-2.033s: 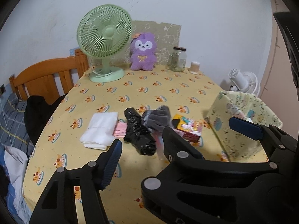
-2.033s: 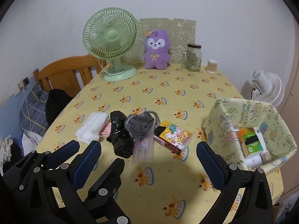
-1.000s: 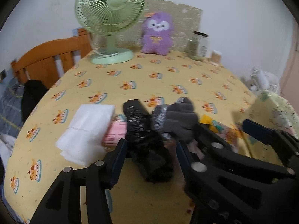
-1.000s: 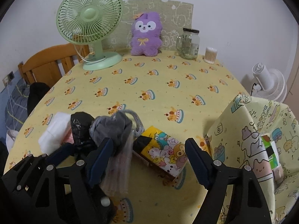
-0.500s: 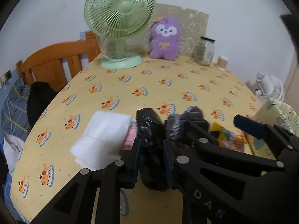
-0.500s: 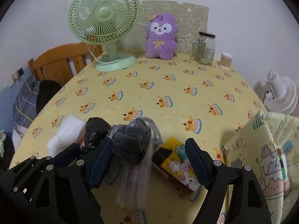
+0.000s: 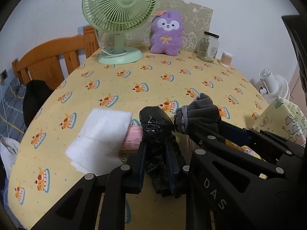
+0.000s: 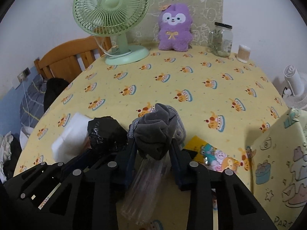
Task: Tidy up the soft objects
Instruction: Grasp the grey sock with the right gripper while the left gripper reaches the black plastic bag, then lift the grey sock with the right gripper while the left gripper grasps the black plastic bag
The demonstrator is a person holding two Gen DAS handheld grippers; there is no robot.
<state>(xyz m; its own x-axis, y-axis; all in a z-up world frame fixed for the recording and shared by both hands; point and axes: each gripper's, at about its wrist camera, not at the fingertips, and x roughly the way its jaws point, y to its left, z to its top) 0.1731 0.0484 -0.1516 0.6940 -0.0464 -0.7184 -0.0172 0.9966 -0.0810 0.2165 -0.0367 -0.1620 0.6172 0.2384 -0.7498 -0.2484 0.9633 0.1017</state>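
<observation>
Both grippers are down on the small heap in the middle of the yellow tablecloth (image 7: 153, 80). The left gripper (image 7: 156, 159) is clamped tight on the black plastic bundle (image 7: 156, 126), its blue pads pressed into both sides of the crinkled film. The right gripper (image 8: 153, 153) is closing on the grey sock bundle (image 8: 156, 132); the fabric sits between the jaws and the pads already appear to touch it, though a clear plastic sleeve (image 8: 142, 187) under the bundle makes the contact hard to read.

The patterned fabric bin (image 8: 278, 163) stands at the right edge of the table, well apart from the heap, and from here I can't see into it. A folded white cloth (image 7: 99, 134) lies just left of the black bundle with a pink packet (image 7: 132, 140) tucked against it, and a colourful cartoon box (image 8: 213, 157) lies just right of the socks.

I'd say the tidying is at an early stage: two items are only now being grasped and nothing from this heap is off the table yet. The white cloth remains untouched, and the purple plush toy (image 8: 174, 28) sits at the far edge beside the green fan (image 8: 113, 19).
</observation>
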